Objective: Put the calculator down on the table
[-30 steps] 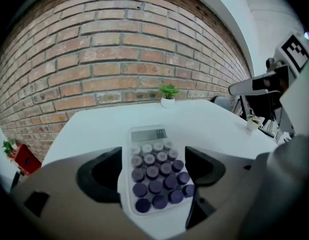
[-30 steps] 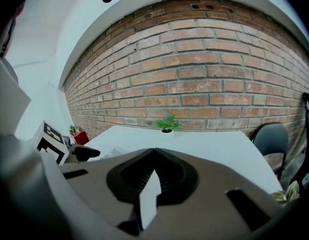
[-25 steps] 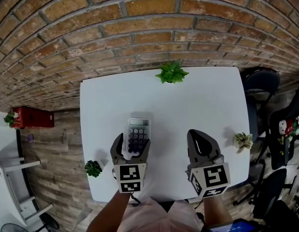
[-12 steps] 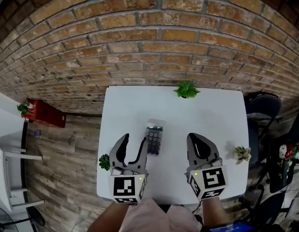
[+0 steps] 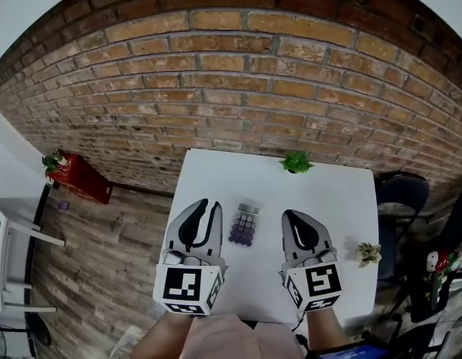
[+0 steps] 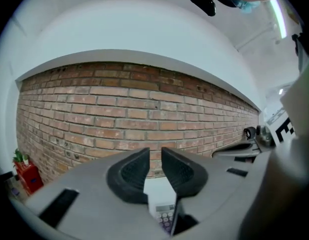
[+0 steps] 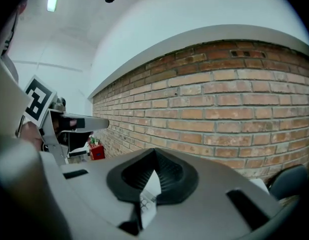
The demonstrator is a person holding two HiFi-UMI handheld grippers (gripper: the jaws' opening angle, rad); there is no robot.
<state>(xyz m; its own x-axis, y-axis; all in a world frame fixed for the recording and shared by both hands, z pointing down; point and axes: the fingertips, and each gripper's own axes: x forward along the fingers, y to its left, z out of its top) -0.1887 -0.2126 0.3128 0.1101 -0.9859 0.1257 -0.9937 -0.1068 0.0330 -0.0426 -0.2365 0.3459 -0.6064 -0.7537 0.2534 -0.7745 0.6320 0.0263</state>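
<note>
**Inspector A:** Where is the calculator (image 5: 244, 224)?

**Inspector B:** In the head view it lies flat on the white table (image 5: 328, 193), near the middle of the frame, display end towards the brick wall (image 5: 238, 73). It sits in the lane between the two grippers and touches neither.

**Inspector A:** And the left gripper (image 5: 208, 203)?

**Inspector B:** It stands just left of the calculator in the head view. In its own view the left gripper (image 6: 155, 151) has its jaws drawn together to a thin gap at the tips, with nothing pinched. The calculator (image 6: 166, 215) shows low in that frame, beneath the jaws and apart from them.

**Inspector A:** The right gripper (image 5: 289, 214)?

**Inspector B:** It stands to the right of the calculator, a little further off. In its own view the right gripper (image 7: 154, 151) has its jaws pressed tip to tip and holds nothing.

**Inspector A:** Anything else on the table?

**Inspector B:** A green plant (image 5: 295, 161) sits at the far edge, and a small pale plant (image 5: 368, 253) at the right edge. Both are well clear of the calculator.
</note>
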